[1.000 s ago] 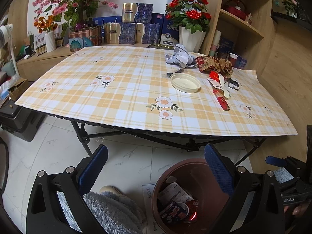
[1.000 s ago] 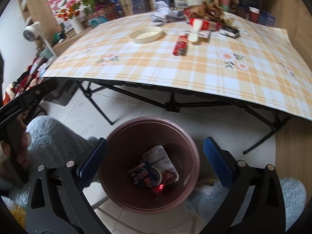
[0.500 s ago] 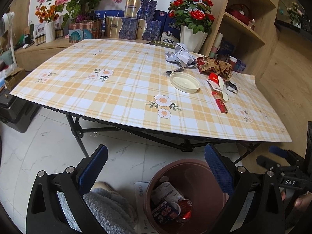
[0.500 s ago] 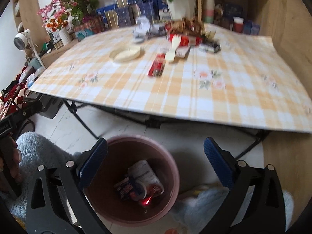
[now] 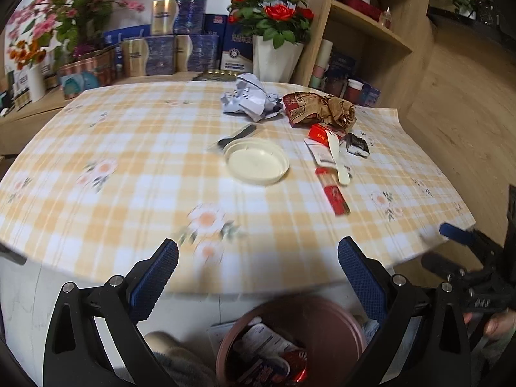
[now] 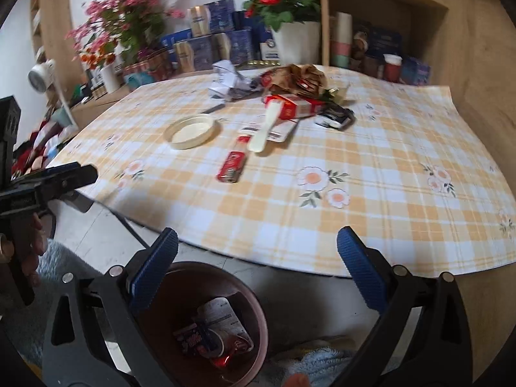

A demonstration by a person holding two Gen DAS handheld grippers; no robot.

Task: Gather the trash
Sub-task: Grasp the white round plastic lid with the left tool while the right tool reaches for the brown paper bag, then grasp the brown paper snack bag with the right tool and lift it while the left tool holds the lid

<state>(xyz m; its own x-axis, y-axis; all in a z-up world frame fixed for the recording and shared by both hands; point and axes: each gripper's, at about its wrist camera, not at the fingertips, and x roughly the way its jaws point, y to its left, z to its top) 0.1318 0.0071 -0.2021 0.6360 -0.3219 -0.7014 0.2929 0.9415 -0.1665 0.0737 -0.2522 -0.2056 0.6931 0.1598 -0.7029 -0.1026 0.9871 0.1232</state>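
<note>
Both are open and hold nothing: the left hand-held gripper (image 5: 258, 274) and the right hand-held gripper (image 6: 257, 264). Trash lies on the worktop (image 5: 129, 174): a white lid (image 5: 256, 160), crumpled paper (image 5: 250, 101). The brown bin (image 6: 206, 322) sits below.

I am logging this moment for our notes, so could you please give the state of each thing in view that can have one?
left gripper: open, empty
right gripper: open, empty
bin: on the floor, upright, trash inside
round lid: flat on the table, hollow side up
white paper: crumpled
brown wrapper: crumpled
red packet: lying flat
</note>
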